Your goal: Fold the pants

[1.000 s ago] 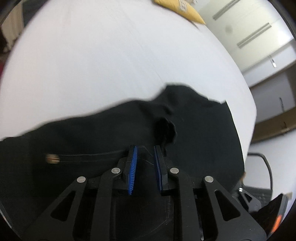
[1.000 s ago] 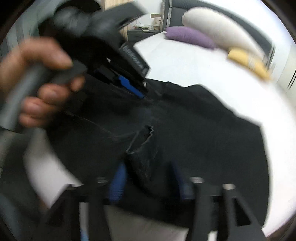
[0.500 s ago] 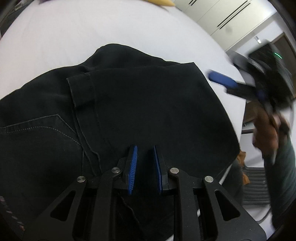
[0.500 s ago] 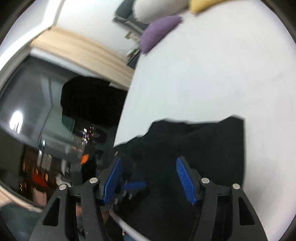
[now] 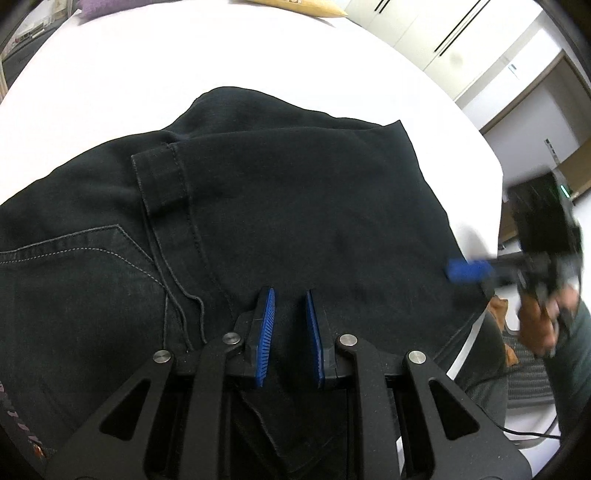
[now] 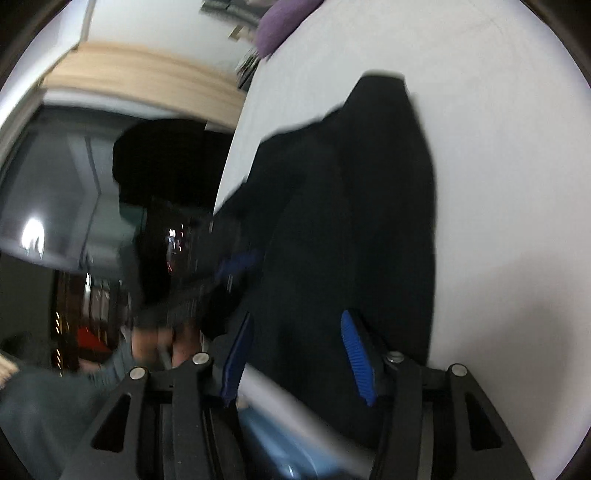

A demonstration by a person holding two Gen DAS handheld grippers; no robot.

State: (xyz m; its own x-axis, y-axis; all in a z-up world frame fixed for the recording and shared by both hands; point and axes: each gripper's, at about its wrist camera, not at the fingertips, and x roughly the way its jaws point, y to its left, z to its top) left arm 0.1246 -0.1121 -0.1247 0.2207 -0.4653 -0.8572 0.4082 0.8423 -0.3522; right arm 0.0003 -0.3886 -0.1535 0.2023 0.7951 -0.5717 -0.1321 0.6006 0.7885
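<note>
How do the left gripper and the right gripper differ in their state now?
The left gripper has a narrow gap, with black pants fabric between the pads; the right gripper is wide open. The left one is sharp in its view; the right one looks blurred. Both have blue pads over the pants.

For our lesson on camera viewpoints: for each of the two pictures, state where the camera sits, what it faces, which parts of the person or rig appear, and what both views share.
Left wrist: sits on the left gripper, facing across the black pants on the white bed; the right gripper and its hand show.
Right wrist: sits on the right gripper, facing along the pants toward a purple pillow.
Shared: pants, bed.
</note>
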